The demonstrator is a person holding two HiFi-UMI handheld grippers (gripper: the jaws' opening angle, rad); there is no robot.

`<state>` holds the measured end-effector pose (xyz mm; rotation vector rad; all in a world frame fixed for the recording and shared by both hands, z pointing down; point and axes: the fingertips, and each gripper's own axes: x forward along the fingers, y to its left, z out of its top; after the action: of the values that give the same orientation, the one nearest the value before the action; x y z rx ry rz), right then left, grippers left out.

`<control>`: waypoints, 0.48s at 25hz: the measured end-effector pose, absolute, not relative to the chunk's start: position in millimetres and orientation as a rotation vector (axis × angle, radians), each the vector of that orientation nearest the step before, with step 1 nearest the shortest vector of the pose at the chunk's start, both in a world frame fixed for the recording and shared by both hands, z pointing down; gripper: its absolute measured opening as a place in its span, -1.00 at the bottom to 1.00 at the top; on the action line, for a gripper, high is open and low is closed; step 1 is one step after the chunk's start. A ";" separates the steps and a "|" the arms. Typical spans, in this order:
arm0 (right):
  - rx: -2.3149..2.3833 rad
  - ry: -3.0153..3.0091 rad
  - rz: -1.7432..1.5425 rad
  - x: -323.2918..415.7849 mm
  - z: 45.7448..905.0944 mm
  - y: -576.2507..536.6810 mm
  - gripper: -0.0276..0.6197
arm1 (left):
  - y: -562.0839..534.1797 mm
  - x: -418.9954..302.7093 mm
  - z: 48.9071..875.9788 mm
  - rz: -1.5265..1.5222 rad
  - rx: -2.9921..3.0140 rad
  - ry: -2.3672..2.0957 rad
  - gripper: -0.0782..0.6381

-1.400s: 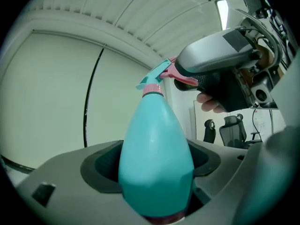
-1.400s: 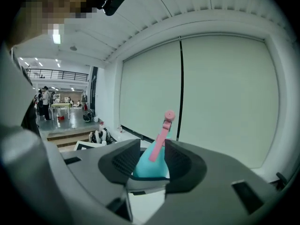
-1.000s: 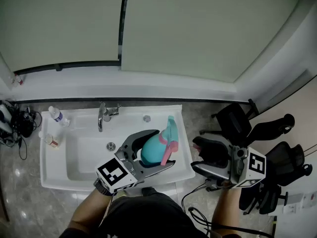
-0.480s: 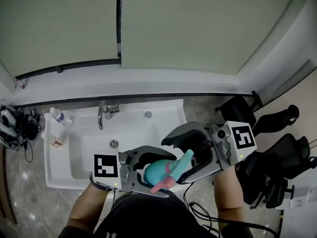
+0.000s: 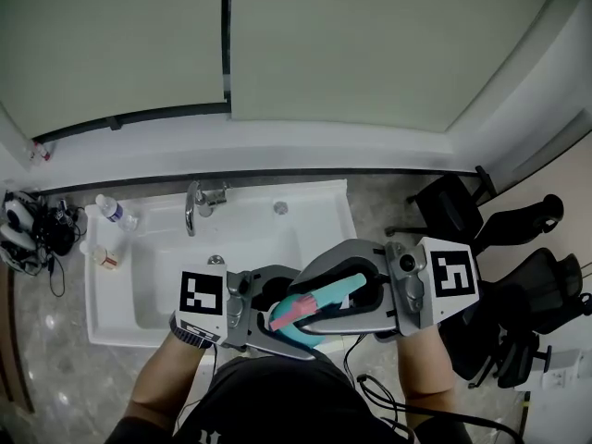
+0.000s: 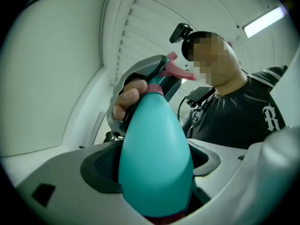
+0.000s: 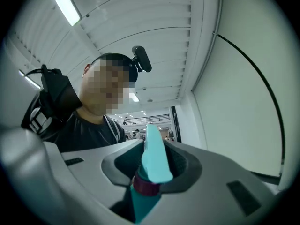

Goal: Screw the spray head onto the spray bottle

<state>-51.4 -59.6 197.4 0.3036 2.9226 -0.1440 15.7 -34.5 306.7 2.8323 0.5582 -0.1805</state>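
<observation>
Left gripper: my left gripper (image 5: 294, 318) is clamped round the belly of the teal spray bottle (image 6: 154, 158), which lies almost level with its neck pointing right toward my other hand
Right gripper: my right gripper (image 7: 152, 165) has just been closing, and its pads now pinch the spray head (image 7: 154, 156) standing between them
Where the thing is: bottle and head hang in the air close to my chest, over the near right corner of the sink (image 5: 111, 326), resting on nothing
Done: the head sits on the neck, its dark red collar (image 7: 146, 186) down at the bottle's top, the pink trigger (image 5: 289, 314) sticking out sideways
Left: I cannot see how far the thread has run in; I judge the twisting and the final snugging are still mine to do
Edges: the two sets of jaws nearly meet at the neck, so a turn of either wrist could knock them together
Open room: the faucet (image 5: 196, 202) is well away on the far side and the chairs (image 5: 453, 213) well apart to the right; my own body crowds the near side
</observation>
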 end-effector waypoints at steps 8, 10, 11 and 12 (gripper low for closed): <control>-0.202 2.967 -0.070 -53.5 203.8 -95.2 -0.66 | -60.0 21.8 318.2 -0.055 2.907 0.250 0.28; -0.357 2.970 -0.056 -50.6 208.8 -107.6 -0.66 | -71.7 21.7 321.9 -0.021 2.941 0.129 0.28; -0.440 2.973 -0.052 -48.4 212.9 -113.4 -0.66 | -77.9 21.2 324.2 0.011 2.968 0.057 0.28; -0.521 2.976 -0.048 -45.9 216.6 -118.4 -0.66 | -83.2 20.7 326.4 0.048 2.996 -0.013 0.28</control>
<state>-45.9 -118.4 216.6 -0.5205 2.9760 -0.0478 20.7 -83.2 326.4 2.9957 -0.0132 0.0481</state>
